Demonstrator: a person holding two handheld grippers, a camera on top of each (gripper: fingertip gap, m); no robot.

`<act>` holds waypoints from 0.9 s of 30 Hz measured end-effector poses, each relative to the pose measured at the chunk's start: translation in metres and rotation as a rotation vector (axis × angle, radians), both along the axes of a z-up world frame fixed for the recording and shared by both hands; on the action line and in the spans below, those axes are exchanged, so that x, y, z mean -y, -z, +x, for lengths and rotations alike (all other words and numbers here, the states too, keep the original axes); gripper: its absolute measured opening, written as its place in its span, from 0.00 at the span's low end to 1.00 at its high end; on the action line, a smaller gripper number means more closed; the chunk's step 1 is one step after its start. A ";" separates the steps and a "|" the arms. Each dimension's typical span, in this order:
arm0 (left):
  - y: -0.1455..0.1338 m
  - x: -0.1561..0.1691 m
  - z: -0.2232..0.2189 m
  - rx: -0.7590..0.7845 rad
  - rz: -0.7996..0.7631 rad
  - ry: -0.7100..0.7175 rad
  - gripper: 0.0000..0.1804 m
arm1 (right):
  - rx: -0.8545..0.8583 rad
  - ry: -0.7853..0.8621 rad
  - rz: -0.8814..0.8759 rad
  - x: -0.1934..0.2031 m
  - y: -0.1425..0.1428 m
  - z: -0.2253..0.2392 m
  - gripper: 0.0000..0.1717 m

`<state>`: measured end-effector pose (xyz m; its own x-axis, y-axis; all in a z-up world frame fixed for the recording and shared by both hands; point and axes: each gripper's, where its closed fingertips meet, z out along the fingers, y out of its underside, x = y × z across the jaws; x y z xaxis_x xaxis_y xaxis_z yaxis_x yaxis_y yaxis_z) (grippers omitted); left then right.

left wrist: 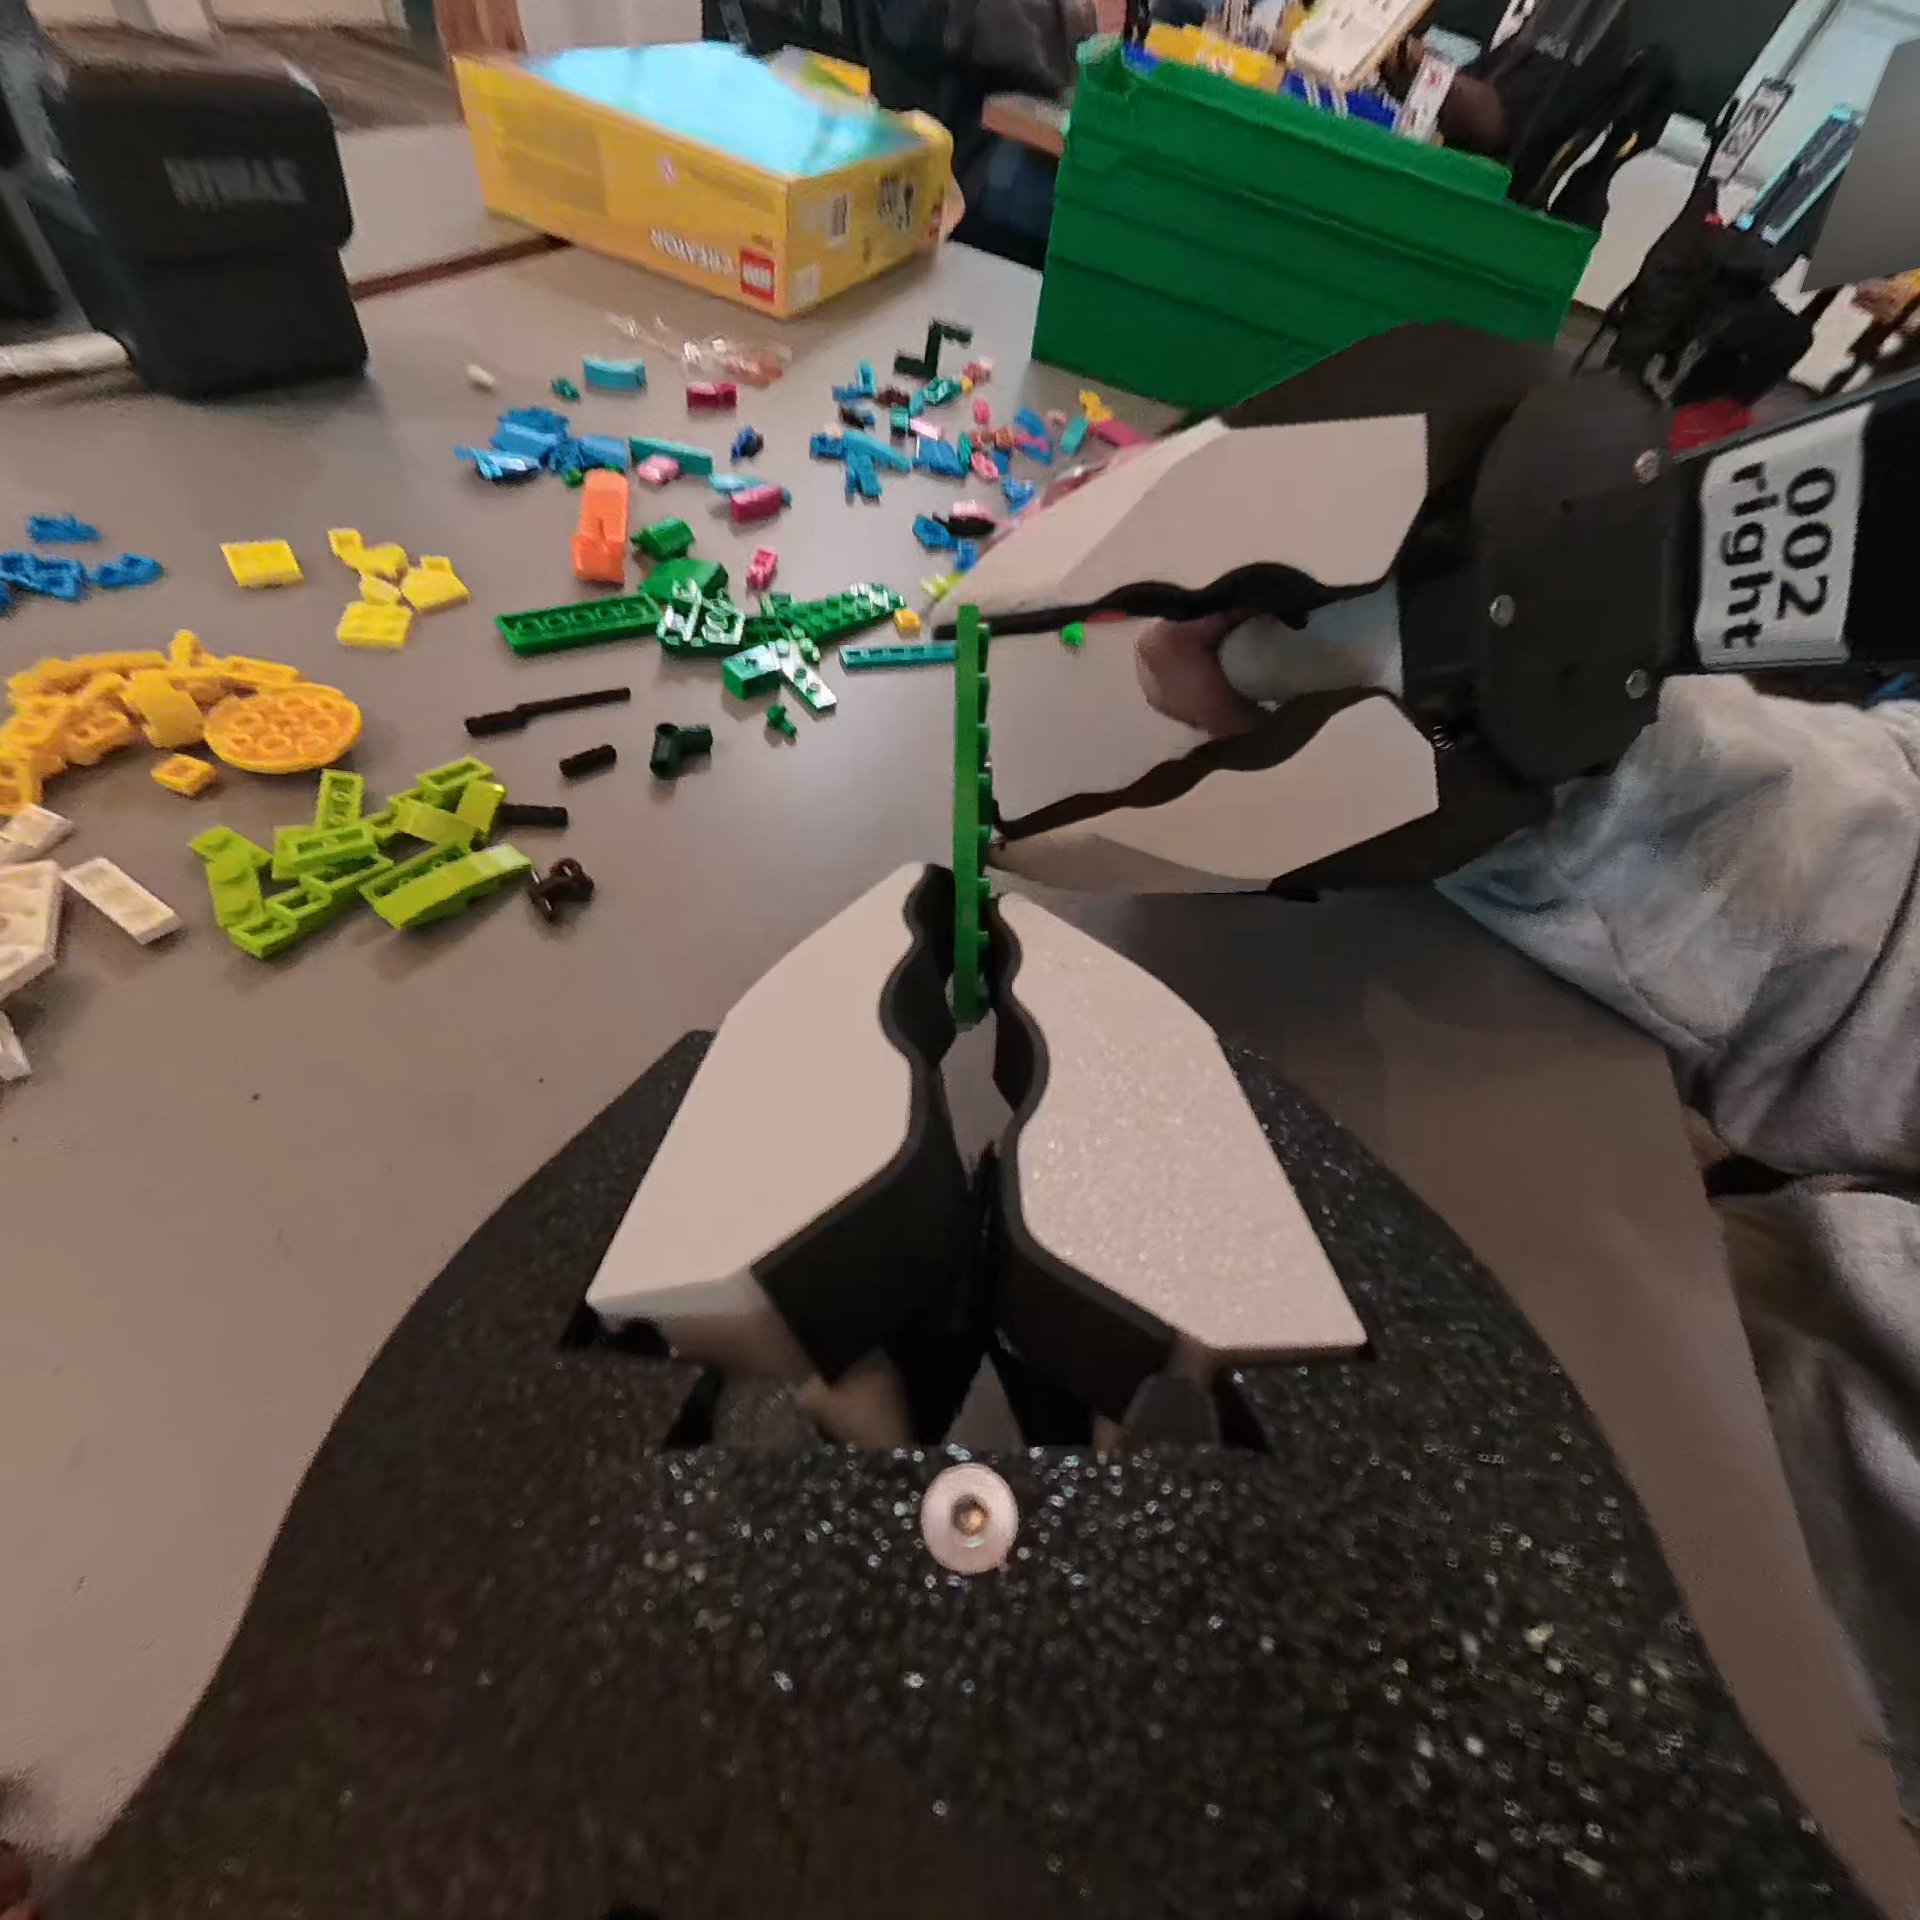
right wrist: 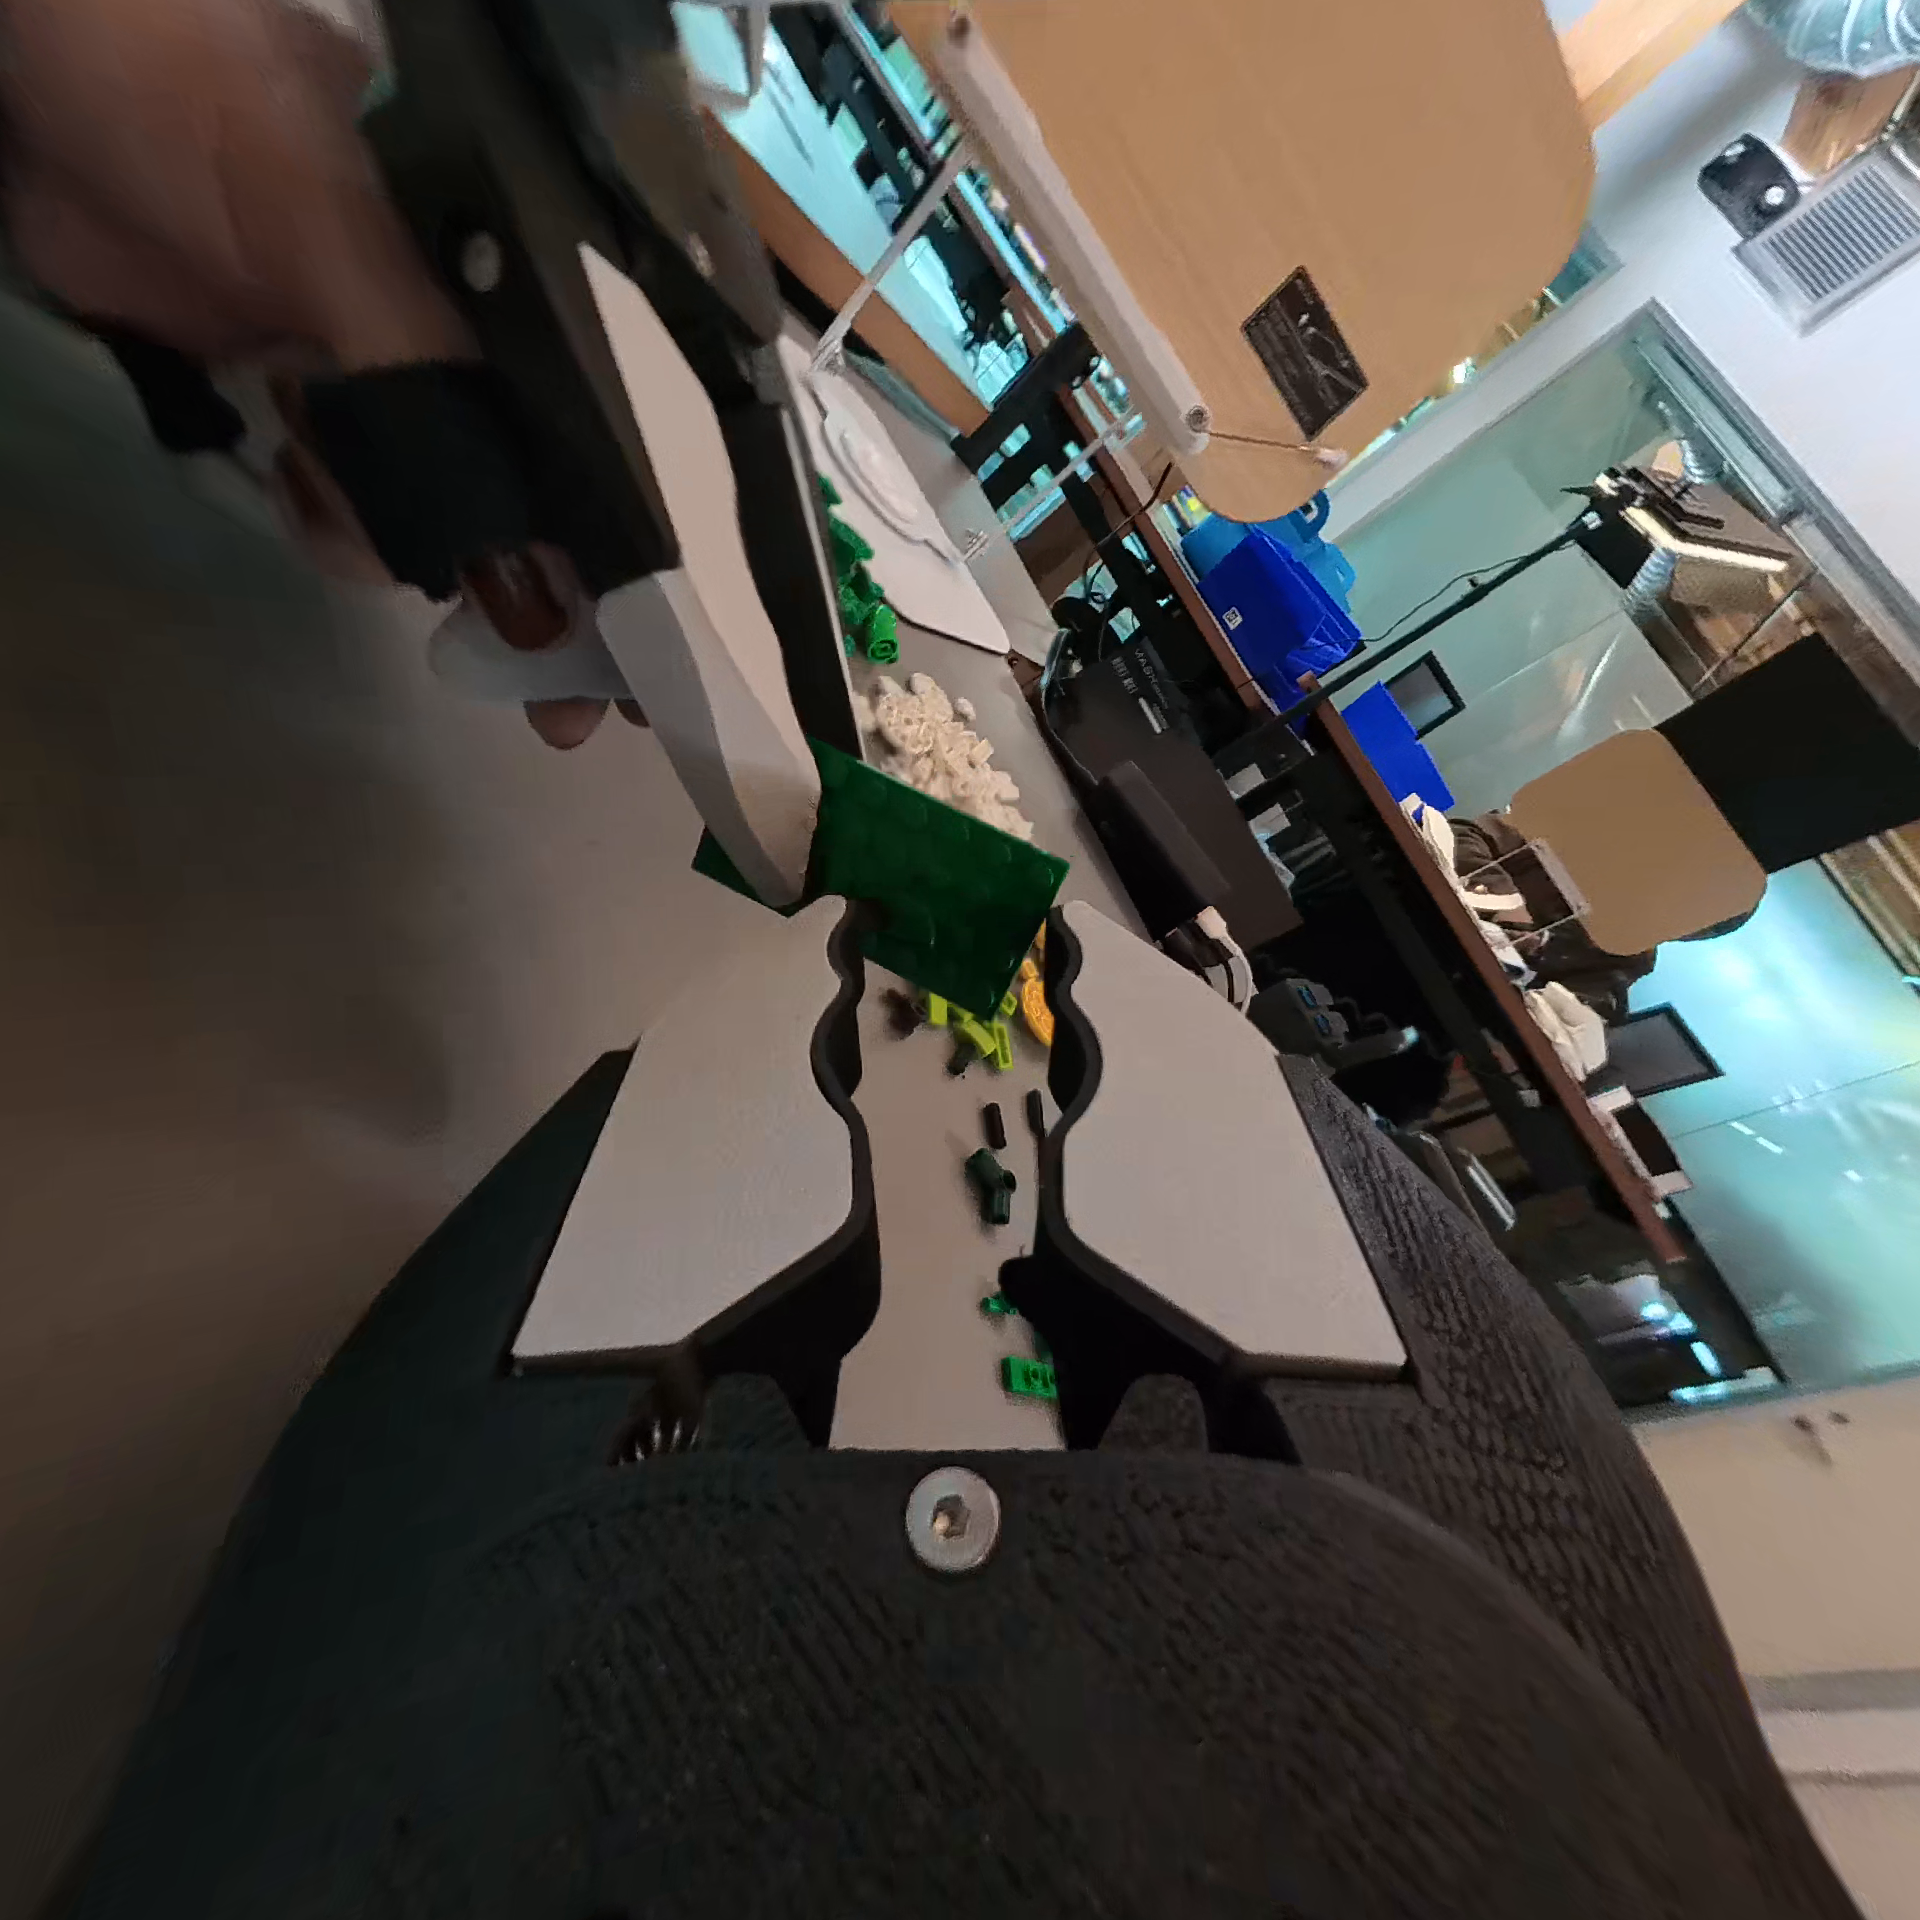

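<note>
My left gripper [left wrist: 961, 894] is shut on the lower end of a flat green studded plate [left wrist: 971, 779] and holds it upright, edge-on, above the grey table [left wrist: 727, 987]. My right gripper [right wrist: 951, 920] is open. Its fingertips [right wrist: 1070, 925] straddle the plate [right wrist: 935, 883] on its studded side, and I see no pad pressing on it. In the left wrist view the right gripper [left wrist: 977, 738] comes in from the right, with one tip near the plate's top and the other near its middle. The left gripper's finger [right wrist: 707, 675] shows in the right wrist view.
Loose bricks lie in piles on the table: yellow [left wrist: 156, 707], lime [left wrist: 364, 852], green [left wrist: 727, 623], blue [left wrist: 894, 447] and white [left wrist: 42, 894]. A yellow box [left wrist: 707, 177], a green crate [left wrist: 1278, 239] and a black case [left wrist: 208, 229] stand at the back. A person's sleeve [left wrist: 1714, 883] is at the right. Between my right fingertips and the black case [left wrist: 208, 229] there is roughly 30 centimeters.
</note>
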<state>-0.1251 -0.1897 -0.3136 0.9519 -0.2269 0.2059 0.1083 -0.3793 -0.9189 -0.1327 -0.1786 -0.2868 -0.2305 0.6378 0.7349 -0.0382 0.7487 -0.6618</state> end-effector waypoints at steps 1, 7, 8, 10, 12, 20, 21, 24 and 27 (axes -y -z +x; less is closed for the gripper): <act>0.004 0.001 0.001 -0.001 -0.032 0.009 0.02 | 0.009 0.000 0.026 0.001 0.003 0.000 0.19; 0.016 0.003 0.000 0.011 -0.116 0.026 0.02 | 0.049 0.016 0.100 0.004 0.013 -0.003 0.19; 0.016 0.003 0.000 0.016 -0.120 0.025 0.02 | 0.059 0.026 0.104 0.005 0.014 -0.004 0.19; 0.019 0.004 -0.001 0.024 -0.139 0.025 0.02 | 0.075 0.050 0.116 0.005 0.016 -0.006 0.19; 0.025 0.005 -0.002 0.016 -0.168 0.022 0.02 | 0.100 0.060 0.140 0.005 0.021 -0.008 0.19; 0.037 0.005 0.000 0.003 -0.225 0.025 0.02 | 0.158 0.046 0.157 0.006 0.031 -0.005 0.18; 0.038 0.005 -0.001 -0.002 -0.230 0.019 0.02 | 0.165 0.043 0.146 0.007 0.030 -0.003 0.18; 0.037 0.005 0.001 -0.010 -0.223 0.031 0.02 | 0.129 0.024 0.059 0.007 0.019 -0.002 0.00; 0.039 0.004 -0.001 0.013 -0.241 0.022 0.02 | 0.154 -0.012 0.076 0.017 0.028 -0.008 0.00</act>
